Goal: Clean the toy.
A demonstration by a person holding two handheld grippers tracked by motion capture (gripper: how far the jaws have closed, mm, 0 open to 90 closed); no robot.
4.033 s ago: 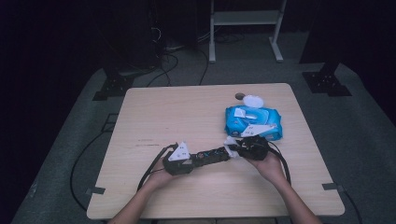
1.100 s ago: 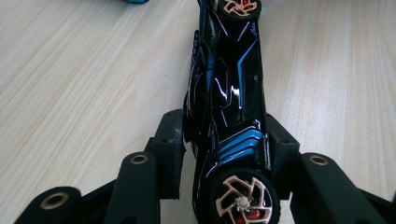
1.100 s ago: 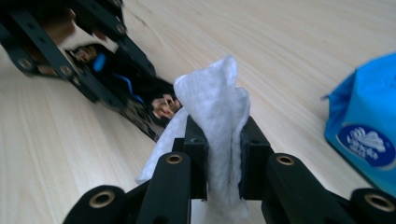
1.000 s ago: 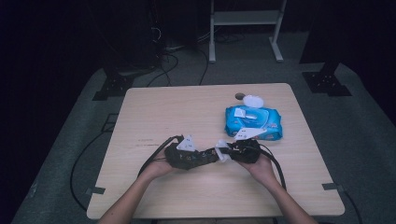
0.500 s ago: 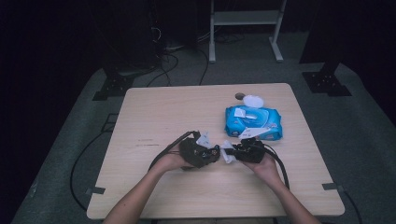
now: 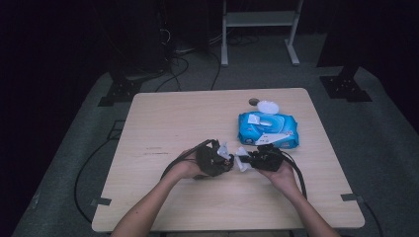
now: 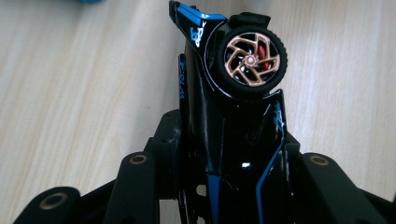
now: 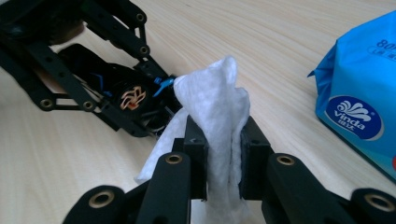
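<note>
Wipe meeting toy car at desk centre

Left tool (image 6: 225, 159) is clamping a black toy car (image 7: 233, 107), jaws having just closed further. Right tool (image 6: 247, 160) is pinching a white wipe (image 8: 219, 116), seemingly touching the car. Blue wipes pack (image 6: 268, 129) is lying at one o'clock on the desk (image 6: 188, 118).

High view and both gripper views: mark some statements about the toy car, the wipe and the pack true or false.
1. The right tongs pinch a crumpled white wet wipe. True.
2. The left tongs hold a red plastic cup. False: a glossy black toy car with blue trim and bronze wheels.
3. The blue wet-wipe pack lies on the wooden table. True.
4. The pack lies left of both hands. False: it lies beyond the right hand.
</note>
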